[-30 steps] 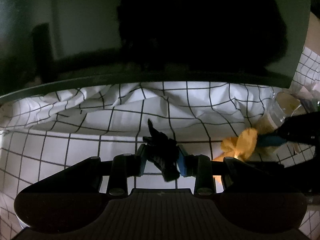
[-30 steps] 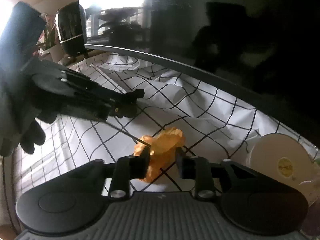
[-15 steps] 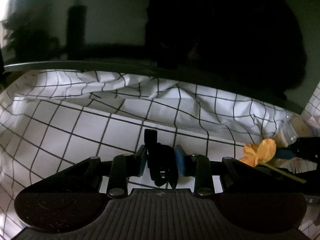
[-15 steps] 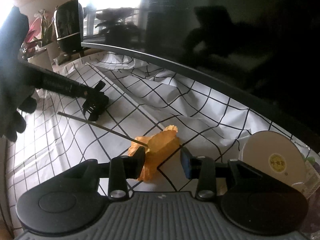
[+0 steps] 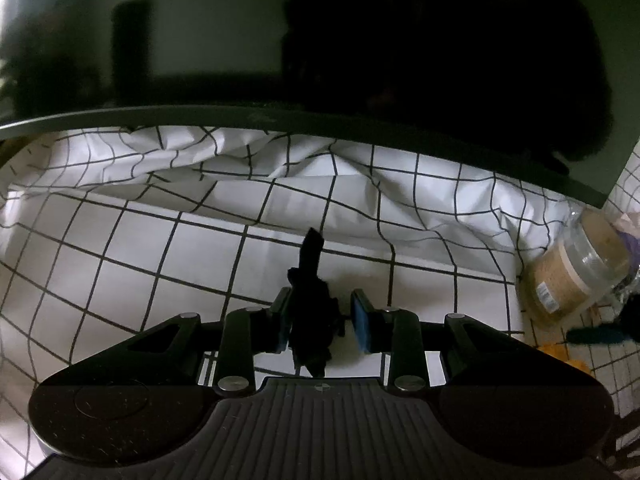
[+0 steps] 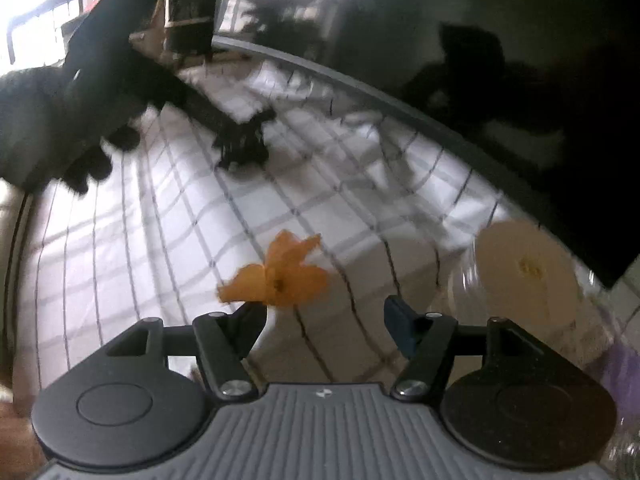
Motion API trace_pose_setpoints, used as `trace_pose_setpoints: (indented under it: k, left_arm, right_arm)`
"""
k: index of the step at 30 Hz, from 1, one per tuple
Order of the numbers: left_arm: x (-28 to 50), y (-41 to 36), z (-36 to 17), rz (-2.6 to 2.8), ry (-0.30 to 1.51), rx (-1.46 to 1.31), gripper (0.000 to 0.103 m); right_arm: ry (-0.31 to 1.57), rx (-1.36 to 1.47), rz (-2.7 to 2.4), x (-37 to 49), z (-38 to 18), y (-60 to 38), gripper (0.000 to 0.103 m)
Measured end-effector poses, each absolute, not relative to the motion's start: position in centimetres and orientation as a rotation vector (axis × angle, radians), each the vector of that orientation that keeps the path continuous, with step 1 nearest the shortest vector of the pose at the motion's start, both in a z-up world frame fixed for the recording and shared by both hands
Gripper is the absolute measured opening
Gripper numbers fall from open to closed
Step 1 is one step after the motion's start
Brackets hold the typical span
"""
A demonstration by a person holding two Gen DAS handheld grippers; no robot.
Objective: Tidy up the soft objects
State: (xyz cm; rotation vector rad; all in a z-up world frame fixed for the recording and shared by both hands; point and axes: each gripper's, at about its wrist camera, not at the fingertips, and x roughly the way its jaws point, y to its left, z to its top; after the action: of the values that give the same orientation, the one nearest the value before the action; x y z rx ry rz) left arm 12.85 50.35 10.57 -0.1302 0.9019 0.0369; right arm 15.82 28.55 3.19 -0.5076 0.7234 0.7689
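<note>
Screen: a large dark monitor (image 5: 360, 40) fills the upper half of both views, its glossy face reflecting dim shapes of the room; its lower edge runs just above the cloth.
Surface: a white tablecloth with a black grid (image 5: 120, 248) covers the table, rumpled into folds under the screen and flat nearer the cameras.
Room: bright window light in the upper left of the right wrist view; dark plants (image 6: 288, 12) stand beside it.
Jar: a clear jar with a pale lid (image 6: 528, 268) lies on its side at the right edge of both views.
Left gripper (image 5: 320, 320): jaws partly apart, a black soft object (image 5: 312, 312) between them, against the left pad, clear of the right one.
Right gripper (image 6: 324, 312): jaws wide apart, holding nothing.
Orange fabric flower (image 6: 280, 276): lower centre of the right wrist view, by the left fingertip; blurred, contact unclear.
</note>
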Motion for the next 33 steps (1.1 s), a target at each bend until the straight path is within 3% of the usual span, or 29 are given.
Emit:
trace_pose_setpoints:
  k: [5, 6, 10, 15, 17, 19, 21, 28, 33]
  left_arm:
    - [12.8, 49.9, 10.6, 0.033, 0.893, -0.119, 0.034]
    - [12.9, 49.8, 10.5, 0.027, 0.891, -0.12, 0.029]
    - [12.8, 48.9, 10.4, -0.005, 0.881, -0.112, 0.029]
    - [12.4, 47.5, 10.5, -0.045, 0.894, -0.105, 0.029]
    - [12.0, 47.2, 10.4, -0.055, 0.895, -0.092, 0.029]
    - [11.6, 47.2, 10.2, -0.053, 0.884, -0.101, 0.028]
    - [11.3, 47.4, 10.3, -0.049, 0.874, -0.127, 0.027]
    - [11.3, 47.9, 12.9, -0.021, 0.8, -0.14, 0.027]
    - [12.0, 48.3, 18.2, 0.007, 0.667, -0.158, 0.027]
  right_arm:
    - [0.833, -0.444, 0.854, 15.6, 3.9, 25.7, 0.065]
    - [0.842, -0.419, 0.879, 15.4, 4.3, 25.3, 0.065]
    - [0.822, -0.35, 0.886, 14.6, 5.5, 25.5, 0.065]
    - [0.912, -0.267, 0.781, 16.6, 3.4, 28.0, 0.064]
    - [0.931, -0.259, 0.772, 17.0, 2.8, 28.0, 0.053]
    - [0.952, -0.26, 0.773, 17.1, 2.5, 27.6, 0.024]
    - [0.953, -0.256, 0.775, 17.2, 2.8, 27.4, 0.007]
    - [0.692, -0.303, 0.758, 17.5, 8.4, 28.8, 0.006]
    - [0.518, -0.327, 0.675, 18.2, 12.6, 28.6, 0.006]
